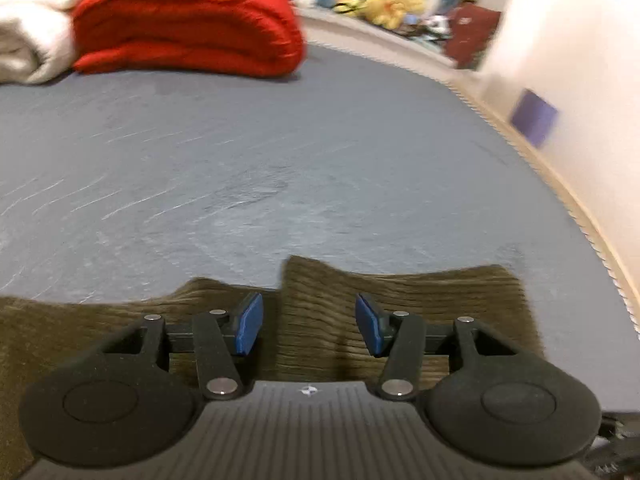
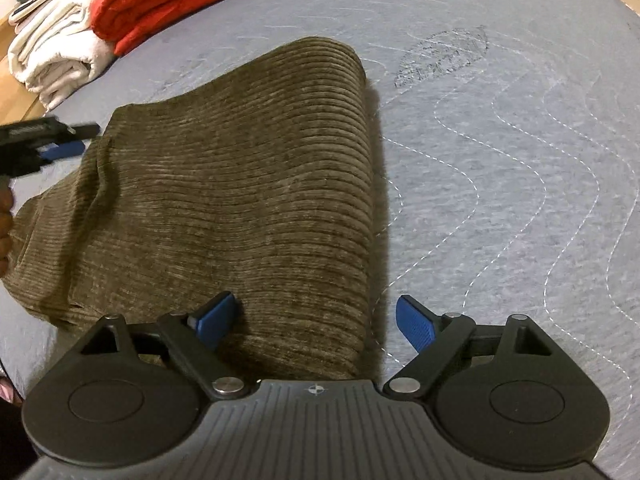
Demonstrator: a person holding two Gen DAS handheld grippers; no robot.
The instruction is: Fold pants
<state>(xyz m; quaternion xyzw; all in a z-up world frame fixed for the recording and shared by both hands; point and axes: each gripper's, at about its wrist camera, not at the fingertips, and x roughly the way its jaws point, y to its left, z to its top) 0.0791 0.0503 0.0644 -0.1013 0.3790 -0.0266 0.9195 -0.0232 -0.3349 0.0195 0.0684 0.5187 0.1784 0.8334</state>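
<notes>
Lying flat on the grey bed cover (image 2: 500,160), the brown ribbed pants (image 2: 240,184) are folded over, with a rounded fold edge along their right side. The right gripper (image 2: 316,320) hangs over the near end of that edge, jaws wide apart, gripping nothing. The left gripper (image 1: 308,324) is partly open above the pants' far edge, with cloth under it but not pinched. A red blanket (image 1: 188,20) and white blanket (image 1: 32,28) sit at the cover's far end. Lots of bare cover lies in between.
</notes>
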